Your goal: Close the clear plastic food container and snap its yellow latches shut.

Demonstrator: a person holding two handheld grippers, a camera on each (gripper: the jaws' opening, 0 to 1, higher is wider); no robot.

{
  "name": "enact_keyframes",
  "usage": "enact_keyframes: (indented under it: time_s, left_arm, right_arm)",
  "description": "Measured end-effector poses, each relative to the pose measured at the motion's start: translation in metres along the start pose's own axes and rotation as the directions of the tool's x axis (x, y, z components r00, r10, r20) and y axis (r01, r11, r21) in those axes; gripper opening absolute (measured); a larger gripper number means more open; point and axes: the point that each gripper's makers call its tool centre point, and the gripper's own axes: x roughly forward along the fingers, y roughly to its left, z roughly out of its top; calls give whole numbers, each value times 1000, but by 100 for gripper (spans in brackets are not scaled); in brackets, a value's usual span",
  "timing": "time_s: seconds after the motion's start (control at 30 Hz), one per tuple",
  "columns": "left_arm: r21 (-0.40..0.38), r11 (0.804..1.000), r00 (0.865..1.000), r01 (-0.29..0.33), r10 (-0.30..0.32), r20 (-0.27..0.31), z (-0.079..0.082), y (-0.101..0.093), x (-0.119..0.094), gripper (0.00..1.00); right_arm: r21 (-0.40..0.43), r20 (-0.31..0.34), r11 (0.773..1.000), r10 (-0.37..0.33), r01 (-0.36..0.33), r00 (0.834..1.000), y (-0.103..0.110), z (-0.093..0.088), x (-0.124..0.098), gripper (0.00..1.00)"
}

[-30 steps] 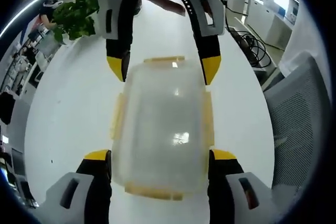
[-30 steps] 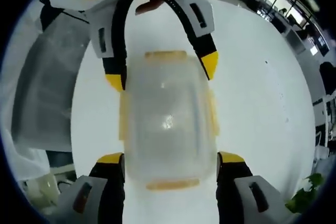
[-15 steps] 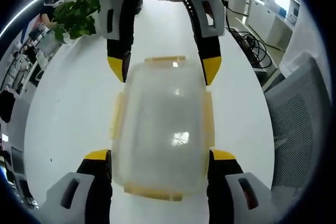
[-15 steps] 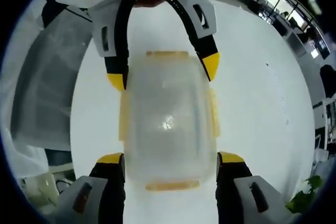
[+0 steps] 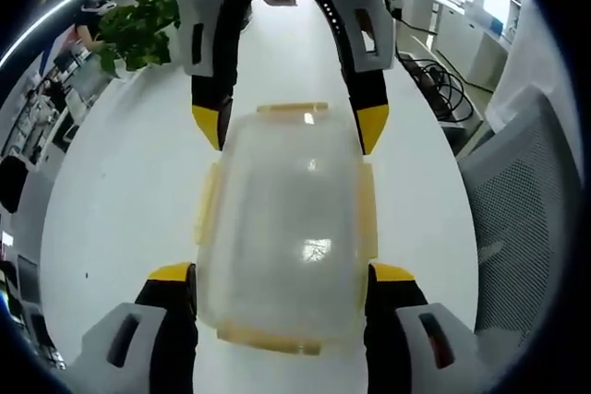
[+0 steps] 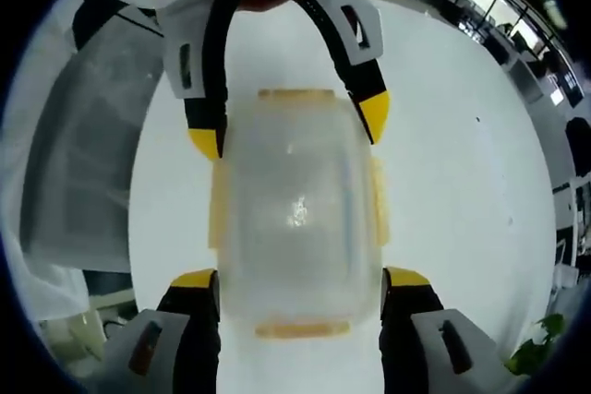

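- Straddling the clear container [image 5: 282, 242] from both ends: my left gripper [image 5: 282, 274] is spanning its near end in the left gripper view, and my right gripper [image 6: 297, 281] is spanning the opposite end in the right gripper view.
- The container is lying on the white table [image 5: 120, 200] with its long axis running straight from one gripper to the other, so each gripper is facing a short end with its yellow end latch [image 5: 268, 337] just beyond the tips.
- Both grippers are standing wide open; the yellow tips are sitting just beside the container's corners, but I cannot tell whether they are touching the walls. Neither looks clamped on anything.
- The lid appears seated; the yellow side latches [image 6: 218, 209] look flared outward, so I am judging them as not yet snapped.
- Both arms look equally close; the coming move is probably turning on pressing those latches inward without skidding the container.
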Motion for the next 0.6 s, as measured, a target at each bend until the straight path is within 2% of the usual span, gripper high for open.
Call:
enact_keyframes:
  time_s: [0.6]
  left_arm:
    - [-60, 998, 1000, -29, 29, 0, -21, -12, -14, 74]
  right_arm:
    - [-64, -33, 998, 12, -14, 999, 9, 22, 7, 70]
